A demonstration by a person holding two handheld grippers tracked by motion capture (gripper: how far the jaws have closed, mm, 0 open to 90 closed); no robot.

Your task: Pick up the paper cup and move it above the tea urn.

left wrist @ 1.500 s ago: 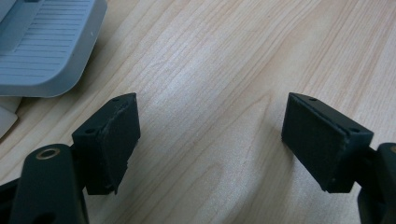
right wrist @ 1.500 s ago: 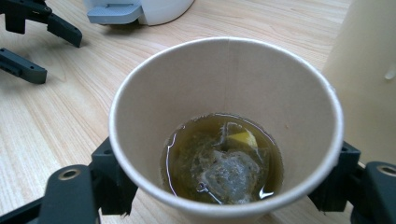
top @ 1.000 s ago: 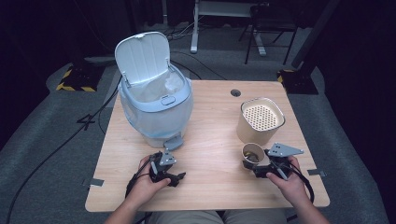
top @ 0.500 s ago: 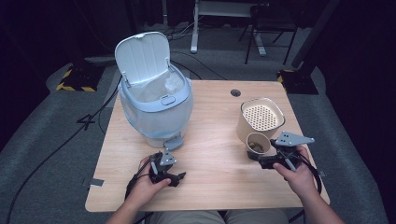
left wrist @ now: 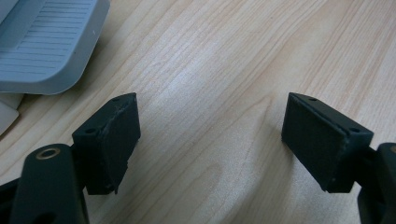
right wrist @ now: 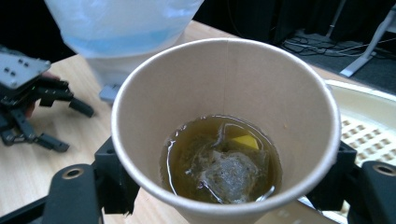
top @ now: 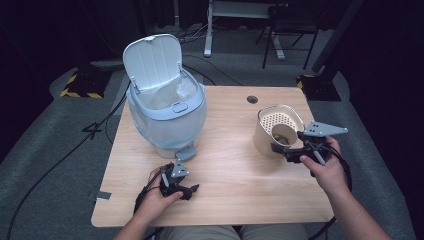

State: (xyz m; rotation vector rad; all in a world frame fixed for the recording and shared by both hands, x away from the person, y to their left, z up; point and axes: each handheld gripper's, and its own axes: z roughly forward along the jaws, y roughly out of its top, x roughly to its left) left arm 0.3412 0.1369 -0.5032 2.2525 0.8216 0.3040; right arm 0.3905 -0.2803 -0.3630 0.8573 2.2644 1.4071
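The paper cup (right wrist: 224,126) is a plain tan one, upright and off the table, sitting around 3 o'clock on the tabletop right in front of the perforated cream strainer tub (top: 280,125). It's got a shallow pool of greenish-brown tea in the bottom, with a soggy teabag (right wrist: 231,175) and its yellow tag slumped in the liquid.

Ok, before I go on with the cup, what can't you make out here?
- Paper cup base: right gripper view, cut off by the bottom edge.
- What lies in the bin: high view, its liner and raised lid hide it.
- Strainer bowl bottom: high view, the cup and right hand-held gripper cover part.
- Yellow bit beside the tea bag: too small to identify.
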